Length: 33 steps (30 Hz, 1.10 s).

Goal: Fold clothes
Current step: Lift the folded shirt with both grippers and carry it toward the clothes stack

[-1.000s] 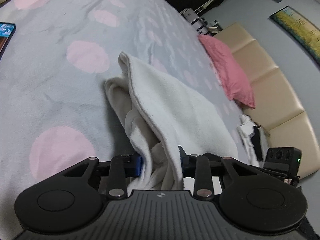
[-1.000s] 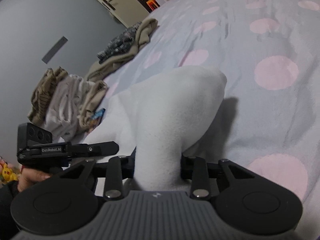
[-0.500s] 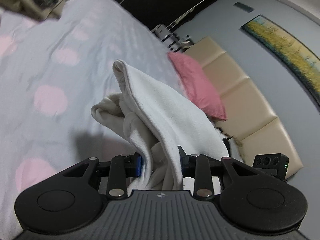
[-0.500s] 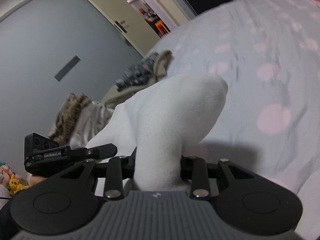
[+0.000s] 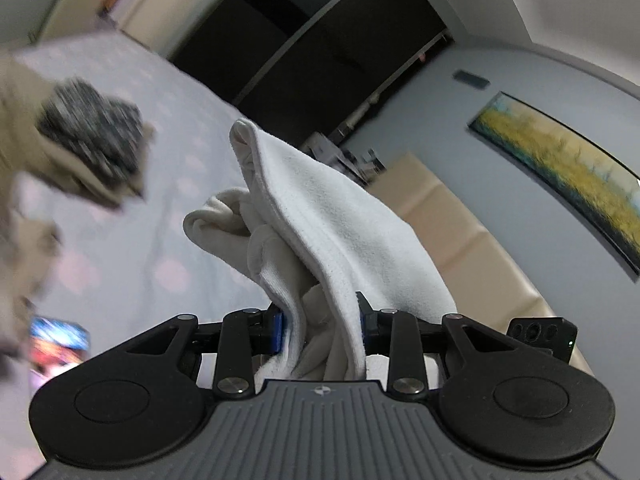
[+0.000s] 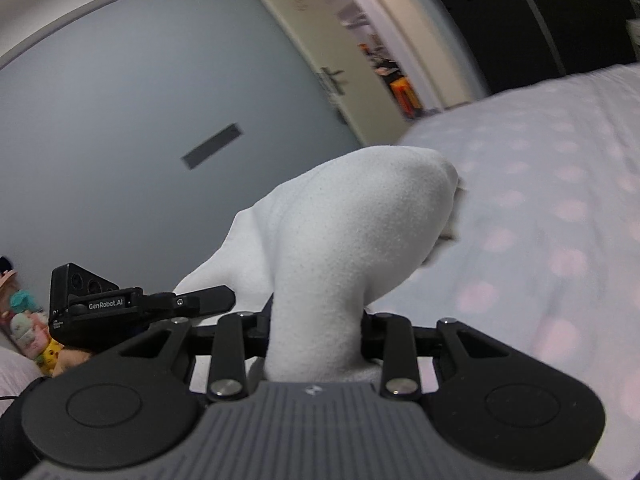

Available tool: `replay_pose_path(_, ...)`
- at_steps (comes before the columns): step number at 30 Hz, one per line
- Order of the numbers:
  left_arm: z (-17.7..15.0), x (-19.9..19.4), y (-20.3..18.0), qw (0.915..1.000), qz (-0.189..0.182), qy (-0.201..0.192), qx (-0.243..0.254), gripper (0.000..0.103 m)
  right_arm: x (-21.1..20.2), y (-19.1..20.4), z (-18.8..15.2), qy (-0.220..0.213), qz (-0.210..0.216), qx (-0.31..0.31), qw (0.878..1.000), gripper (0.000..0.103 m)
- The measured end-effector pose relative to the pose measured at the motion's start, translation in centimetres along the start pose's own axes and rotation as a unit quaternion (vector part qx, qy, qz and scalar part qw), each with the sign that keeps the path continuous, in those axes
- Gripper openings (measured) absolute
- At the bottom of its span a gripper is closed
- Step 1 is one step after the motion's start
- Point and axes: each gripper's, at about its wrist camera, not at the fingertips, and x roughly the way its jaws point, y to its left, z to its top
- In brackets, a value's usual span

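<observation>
1. Both grippers, the left gripper (image 5: 320, 330) and the right gripper (image 6: 316, 332), clamp bunched edges of one white fleece garment (image 5: 320, 216), lifted above the spotted bed (image 6: 540, 220).
2. Risk: thick fleece may slip from either grip, or unfold unevenly.
3. Readable text: "GenRobot.AI" on the left gripper's side.

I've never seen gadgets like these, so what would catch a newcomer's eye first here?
A white garment fills the middle of both views, pinched by the left gripper and the right gripper. Behind it spreads a pale bedspread with pink dots; a yellow landscape painting hangs on the wall at the right of the left view.
</observation>
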Motion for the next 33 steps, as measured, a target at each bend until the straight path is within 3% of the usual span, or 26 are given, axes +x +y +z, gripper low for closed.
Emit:
replay_pose_path(7,7.4,-9.0,3.7,0.9978,0.044,-0.05,-0.002,0.029,10.2,8.3,5.0,0.01,0.072,-0.032,0.997,0.036)
replay_pose_path(13,10.5,-13.7,8.8,0.9928,0.081,-0.087,-0.016,0.029,19.5,13.4,6.7,0.033,0.106,-0.044,0.993,0.036)
replay_pose_path(22,11.9,-15.5,15.0,0.987,0.096,-0.121,-0.046,0.029,29.2,15.0,6.6,0.061,0.129,-0.049,0.989,0.036)
replay_pose_path(33,10.7,-13.9,24.5,0.9831,0.116,-0.095,-0.105,0.029,35.6,13.6,2.8,0.104,0.098,-0.017,0.99,0.036)
